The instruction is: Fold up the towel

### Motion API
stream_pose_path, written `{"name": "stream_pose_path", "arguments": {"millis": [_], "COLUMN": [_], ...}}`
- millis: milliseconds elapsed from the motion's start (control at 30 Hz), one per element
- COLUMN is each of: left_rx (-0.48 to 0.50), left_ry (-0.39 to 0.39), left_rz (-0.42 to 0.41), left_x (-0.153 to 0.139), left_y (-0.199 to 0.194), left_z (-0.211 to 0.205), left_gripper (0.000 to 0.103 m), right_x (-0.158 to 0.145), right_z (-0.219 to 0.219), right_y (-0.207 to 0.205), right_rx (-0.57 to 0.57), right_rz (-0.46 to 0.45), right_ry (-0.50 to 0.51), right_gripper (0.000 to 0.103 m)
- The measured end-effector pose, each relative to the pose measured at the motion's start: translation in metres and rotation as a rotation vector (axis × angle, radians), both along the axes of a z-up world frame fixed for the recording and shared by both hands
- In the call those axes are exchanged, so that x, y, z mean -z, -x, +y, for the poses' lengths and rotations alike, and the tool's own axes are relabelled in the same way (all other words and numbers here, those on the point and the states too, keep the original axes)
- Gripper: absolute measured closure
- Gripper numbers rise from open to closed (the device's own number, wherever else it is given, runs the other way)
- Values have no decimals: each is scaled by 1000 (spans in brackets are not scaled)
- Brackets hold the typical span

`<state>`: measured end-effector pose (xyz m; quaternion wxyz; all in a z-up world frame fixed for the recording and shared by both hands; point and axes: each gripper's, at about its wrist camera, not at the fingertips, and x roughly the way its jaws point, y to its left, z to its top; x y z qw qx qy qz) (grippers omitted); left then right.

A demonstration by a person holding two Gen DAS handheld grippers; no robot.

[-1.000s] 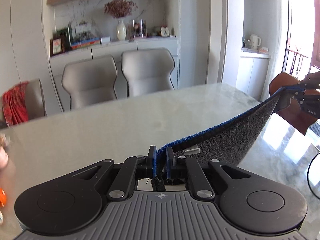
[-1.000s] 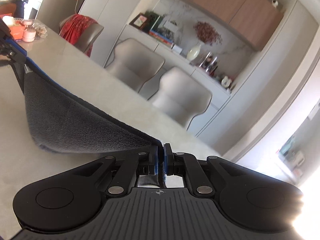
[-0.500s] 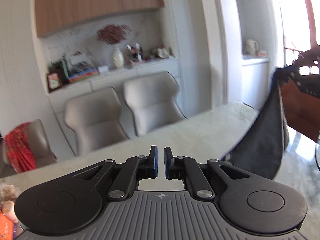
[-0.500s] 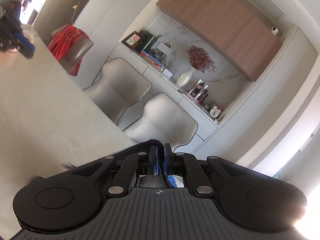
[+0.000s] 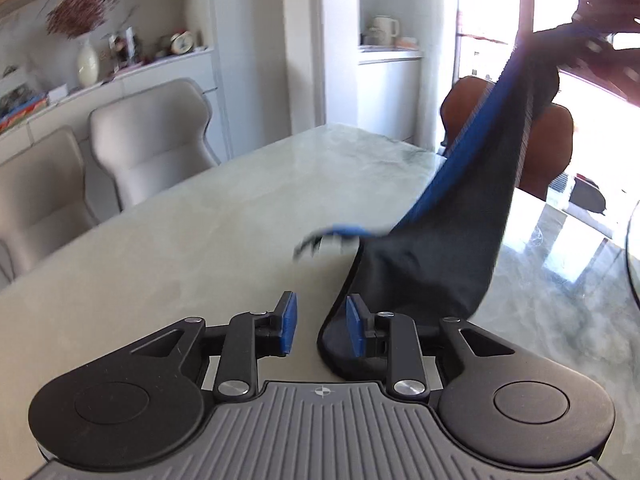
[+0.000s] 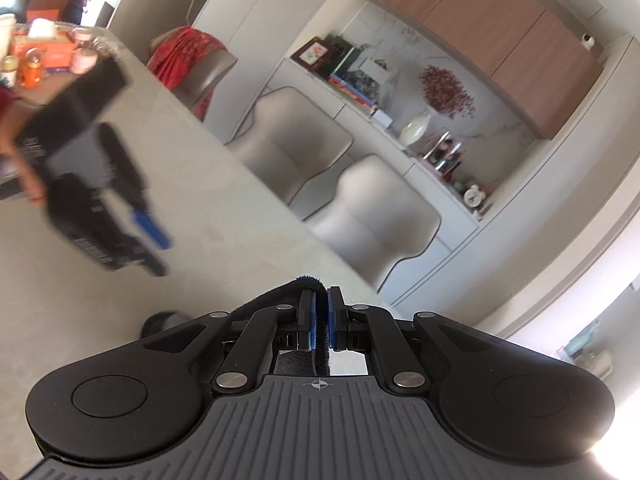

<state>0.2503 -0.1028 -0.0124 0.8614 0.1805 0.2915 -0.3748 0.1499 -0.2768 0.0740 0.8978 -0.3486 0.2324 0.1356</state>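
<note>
My worry is the towel [image 5: 452, 240] sliding out of my right gripper [image 6: 322, 316], its only hold, and dropping in a heap; a jerk could do it. That gripper's 2 fingers are clamped on a blue-edged corner, lifted high over the table's [image 5: 200, 216] far right corner. From there the dark cloth hangs down to the table, its lower end bunched just beside my left gripper's [image 5: 322, 328] right finger [image 5: 356, 330], not between the 2. Those fingers stand apart, holding nothing. A loose blue edge trails left, blurred.
</note>
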Motion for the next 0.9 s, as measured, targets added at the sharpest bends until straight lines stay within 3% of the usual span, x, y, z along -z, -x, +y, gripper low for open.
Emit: {"name": "stream_pose_path", "arguments": {"millis": [100, 400, 900], "left_rx": [74, 227, 373], "left_ry": [-54, -216, -364], "left_rz": [-42, -123, -277], "left_x": [10, 59, 99], "left_y": [-2, 6, -15], "left_z": [-20, -66, -111], "left_gripper": [72, 72, 70], "right_x": [3, 1, -8], "right_z": [-10, -28, -47], "right_y": [13, 21, 15], "right_rx": [47, 136, 179], "right_rz": [39, 36, 41], "right_ry": [-31, -84, -155], "right_gripper": [97, 97, 97]}}
